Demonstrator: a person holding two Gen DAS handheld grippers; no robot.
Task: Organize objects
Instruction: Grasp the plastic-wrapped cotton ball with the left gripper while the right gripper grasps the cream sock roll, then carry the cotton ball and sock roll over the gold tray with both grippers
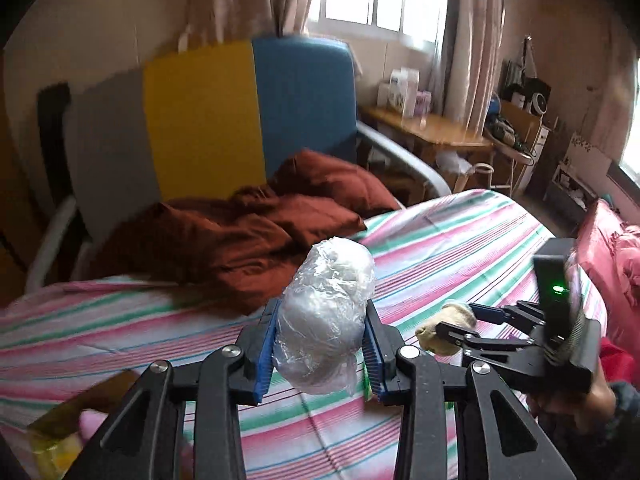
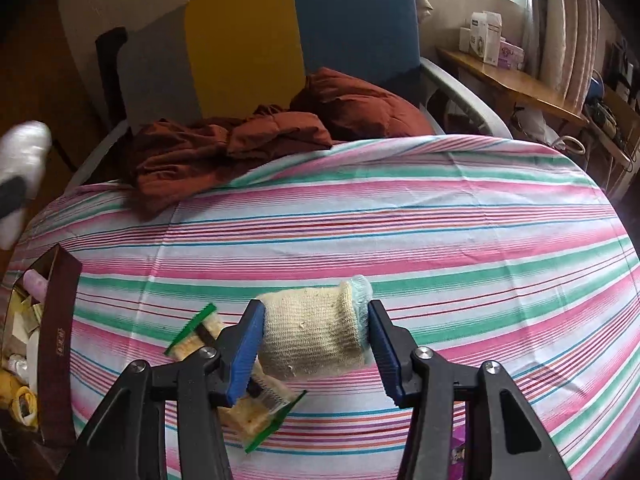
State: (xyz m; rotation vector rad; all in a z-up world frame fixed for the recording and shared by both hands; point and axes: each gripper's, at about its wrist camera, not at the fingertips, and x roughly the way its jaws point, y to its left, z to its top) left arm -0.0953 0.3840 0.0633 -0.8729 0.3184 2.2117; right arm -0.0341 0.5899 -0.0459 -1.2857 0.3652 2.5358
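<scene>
The left claw [image 1: 322,344] is clamped on a plastic-wrapped bundle [image 1: 326,316], whitish and crinkled, pinched between the blue pads [image 1: 267,354] and held above the striped bed sheet [image 1: 460,248]. The right claw [image 2: 316,346] is clamped on a rolled cream knitted sock [image 2: 314,330] with a pale blue cuff, also lifted clear of the sheet. In the left wrist view the right claw appears at 3 o'clock with the sock end [image 1: 444,326] protruding from it and a green indicator lit on its body. A rumpled rust-brown quilt [image 1: 248,236] lies at 11 o'clock on a chair [image 1: 296,100] with grey, yellow and blue back panels, set against the far edge of the bed. A wooden desk [image 1: 436,132] carrying boxes stands under the window at 1 o'clock. A pink cushion [image 1: 616,256] sits at the right edge. Only the right wrist view shows the snack packets with green ends [image 2: 256,408] lying on the sheet just below the left finger of the right claw, at 7 o'clock, and a dark brown box [image 2: 56,344] of small items at 8 o'clock on the bed's left edge. In that view the wrapped bundle shows as a blurred white shape at 9 o'clock.
</scene>
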